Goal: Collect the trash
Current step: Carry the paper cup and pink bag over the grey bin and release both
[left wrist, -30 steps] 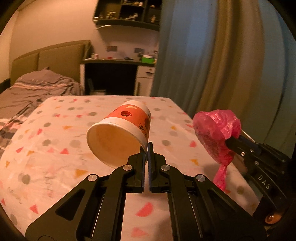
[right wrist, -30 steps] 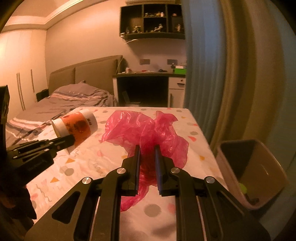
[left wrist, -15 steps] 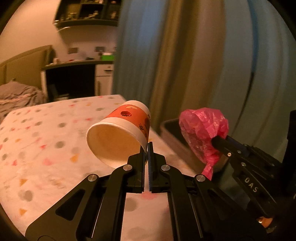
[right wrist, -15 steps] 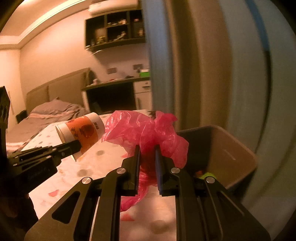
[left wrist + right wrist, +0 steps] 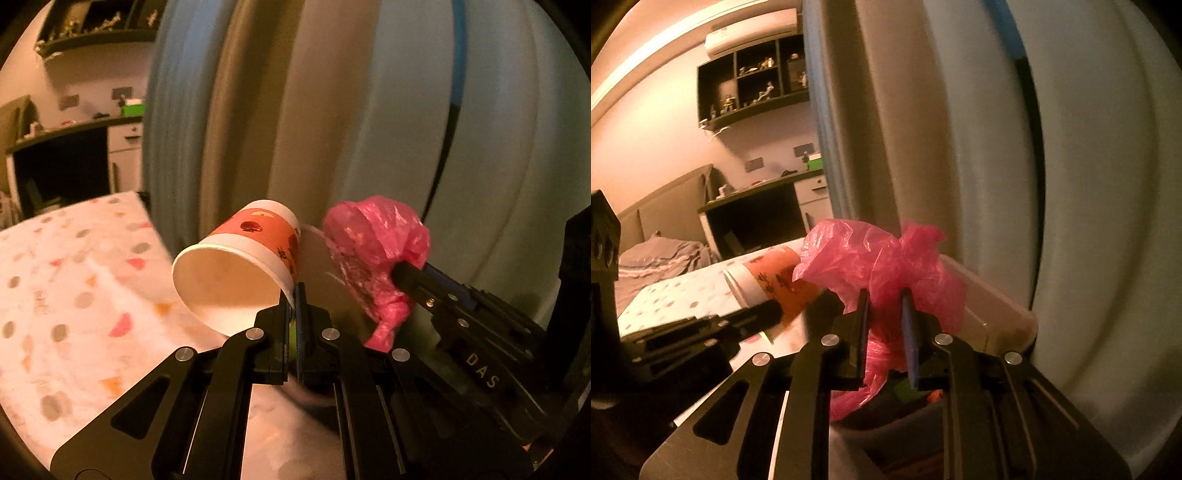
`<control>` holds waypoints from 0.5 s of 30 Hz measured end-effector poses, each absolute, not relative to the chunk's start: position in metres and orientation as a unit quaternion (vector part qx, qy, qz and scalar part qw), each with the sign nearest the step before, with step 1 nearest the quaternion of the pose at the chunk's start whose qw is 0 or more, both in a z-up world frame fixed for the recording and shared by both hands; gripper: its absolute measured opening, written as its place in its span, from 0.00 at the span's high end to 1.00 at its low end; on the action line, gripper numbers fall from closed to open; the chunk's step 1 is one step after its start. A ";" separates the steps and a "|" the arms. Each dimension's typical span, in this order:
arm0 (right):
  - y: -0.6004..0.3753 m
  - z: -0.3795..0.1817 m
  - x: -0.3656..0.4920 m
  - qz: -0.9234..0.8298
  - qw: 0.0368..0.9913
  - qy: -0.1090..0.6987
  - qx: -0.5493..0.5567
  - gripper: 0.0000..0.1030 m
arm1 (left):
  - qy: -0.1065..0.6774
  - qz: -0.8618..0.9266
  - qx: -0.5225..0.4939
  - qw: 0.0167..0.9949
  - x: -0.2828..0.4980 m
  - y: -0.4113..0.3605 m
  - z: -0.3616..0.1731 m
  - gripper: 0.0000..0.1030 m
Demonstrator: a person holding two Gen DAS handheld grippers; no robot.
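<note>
My left gripper is shut on the rim of an orange and white paper cup, held tilted with its mouth towards the camera, past the table's right edge. My right gripper is shut on a crumpled pink plastic bag and holds it over a beige trash bin. The bag and right gripper also show at the right of the left wrist view. The cup shows left of the bag in the right wrist view. The bin's inside is mostly hidden.
A table with a dotted cloth lies to the left. Curtains hang close behind the bin. A bed, a desk and wall shelves are farther back left.
Both grippers have swung right, off the table towards the curtains, carrying the cup and the bag. The bin now lies right under the bag.
</note>
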State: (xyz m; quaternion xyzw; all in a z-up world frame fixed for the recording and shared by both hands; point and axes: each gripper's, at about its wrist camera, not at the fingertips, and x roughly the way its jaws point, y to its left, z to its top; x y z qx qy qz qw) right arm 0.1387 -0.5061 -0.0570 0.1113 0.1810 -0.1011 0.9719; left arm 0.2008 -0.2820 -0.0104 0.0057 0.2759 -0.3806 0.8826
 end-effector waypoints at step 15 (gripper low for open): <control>-0.540 -0.079 0.167 -0.116 0.960 0.217 0.131 0.65 | 0.323 -0.428 -0.013 0.844 0.229 -0.303 -0.045 0.76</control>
